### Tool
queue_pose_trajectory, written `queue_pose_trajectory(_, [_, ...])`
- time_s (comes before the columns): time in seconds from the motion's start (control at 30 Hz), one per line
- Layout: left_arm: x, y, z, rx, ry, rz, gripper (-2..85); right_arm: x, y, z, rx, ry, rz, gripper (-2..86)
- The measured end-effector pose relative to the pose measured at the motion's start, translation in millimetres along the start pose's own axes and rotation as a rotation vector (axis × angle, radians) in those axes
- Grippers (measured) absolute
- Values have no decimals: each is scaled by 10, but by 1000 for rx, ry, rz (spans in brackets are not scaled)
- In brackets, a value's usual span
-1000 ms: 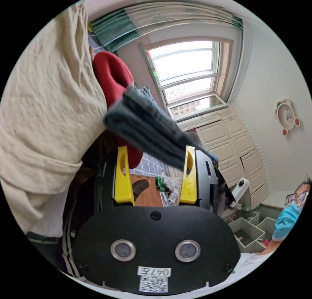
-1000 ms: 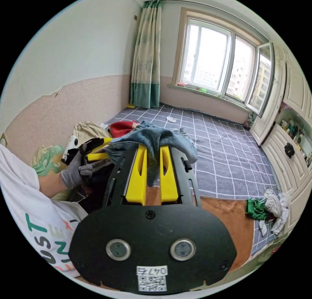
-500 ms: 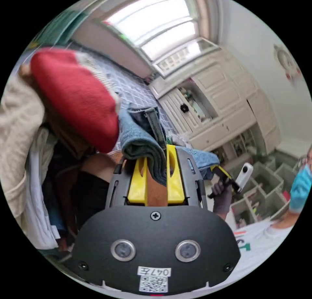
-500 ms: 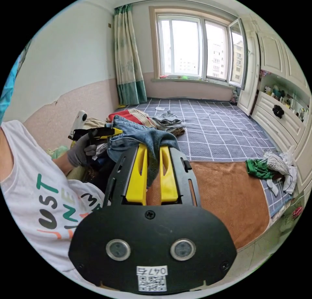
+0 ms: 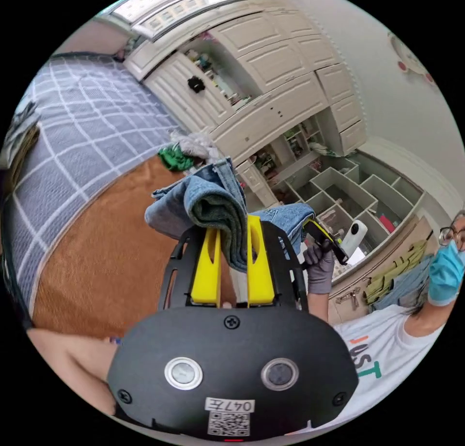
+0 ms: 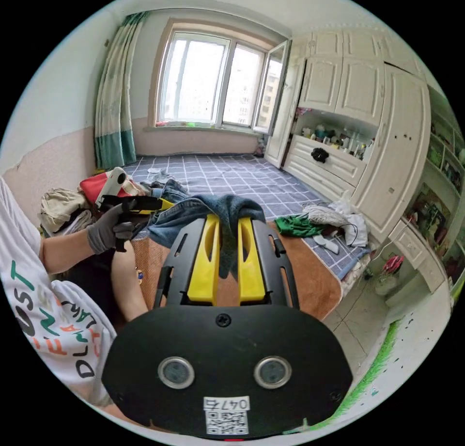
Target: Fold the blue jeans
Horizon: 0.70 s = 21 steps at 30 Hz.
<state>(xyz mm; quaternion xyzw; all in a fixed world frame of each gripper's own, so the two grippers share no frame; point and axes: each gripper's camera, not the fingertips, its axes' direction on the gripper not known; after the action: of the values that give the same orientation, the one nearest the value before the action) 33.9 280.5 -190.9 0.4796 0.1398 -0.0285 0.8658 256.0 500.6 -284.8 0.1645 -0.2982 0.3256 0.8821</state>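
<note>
Both grippers' jaws pinch the blue jeans (image 5: 213, 208) above the brown mat (image 5: 106, 242), apparently clear of it.

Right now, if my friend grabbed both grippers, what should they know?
Left hand-held gripper: shut on the blue jeans.
Right hand-held gripper: shut on the same jeans.
The jeans hang bunched between the two, lifted over the brown mat.
Done: jeans picked up at two spots.
Left: lay them flat on the mat and fold them; no neat fold shows yet.
</note>
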Motion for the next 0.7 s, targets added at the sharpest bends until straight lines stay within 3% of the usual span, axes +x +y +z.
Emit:
queue_pose_trajectory(0.07, [-183,8,296,7,-59,-88,88,195,254,320,-56,-27,88,54])
queue_pose_trajectory(0.2, [-706,544,779,-107,-309,-213,102,424,1373,1349,-430,-53,341,131])
queue_pose_trajectory(0.3, [-977,920,861,-98,-359,-278,105,331,2197,1713,-457,-261,557,109])
queue_pose_trajectory(0.47, [-1188,789,1290,-86,-312,-250,92,-185,2694,2197,-408,-482,596,39])
queue_pose_trajectory(0.6, [-1232,407,2068,-251,-365,-91,2,-512,2828,2497,-437,-447,560,6])
queue_pose_trajectory(0.7, [-1256,287,2661,-391,-507,-37,-8,-612,2818,2627,-469,-402,511,-3])
